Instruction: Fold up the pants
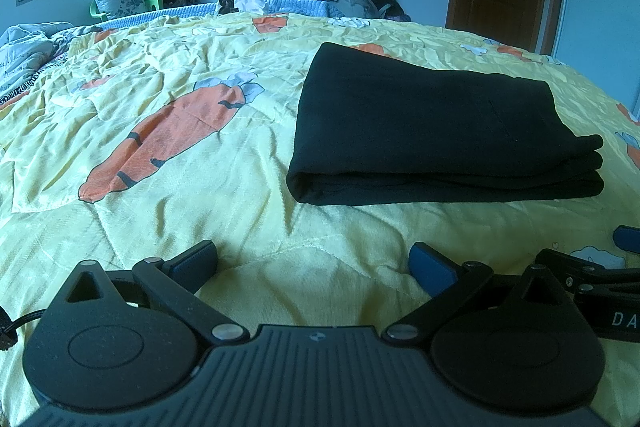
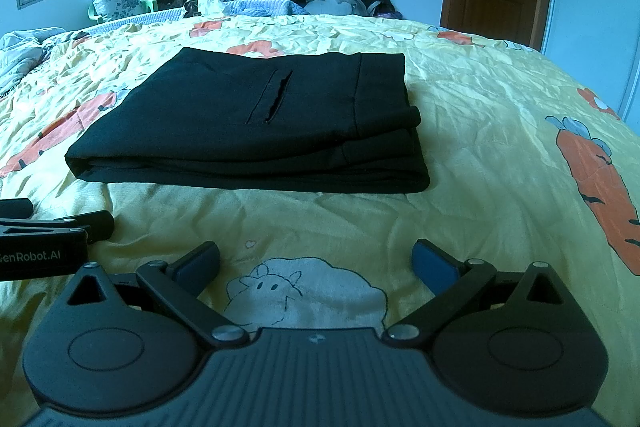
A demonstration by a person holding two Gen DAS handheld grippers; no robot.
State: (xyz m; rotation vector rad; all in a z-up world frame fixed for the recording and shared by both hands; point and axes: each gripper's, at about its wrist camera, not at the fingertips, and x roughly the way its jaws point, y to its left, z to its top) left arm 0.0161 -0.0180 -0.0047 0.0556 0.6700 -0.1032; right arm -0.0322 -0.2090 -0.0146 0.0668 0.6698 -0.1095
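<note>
In the left wrist view, the left gripper (image 1: 312,263) hung with jaws spread wide and empty over the quilt (image 1: 160,147), near the pants (image 1: 432,131), which lay folded in a flat stack ahead to its right.

In the right wrist view, the right gripper (image 2: 316,263) was likewise wide and empty, the pants (image 2: 256,123) just ahead. A careless nudge could likely slide the layers apart.
</note>
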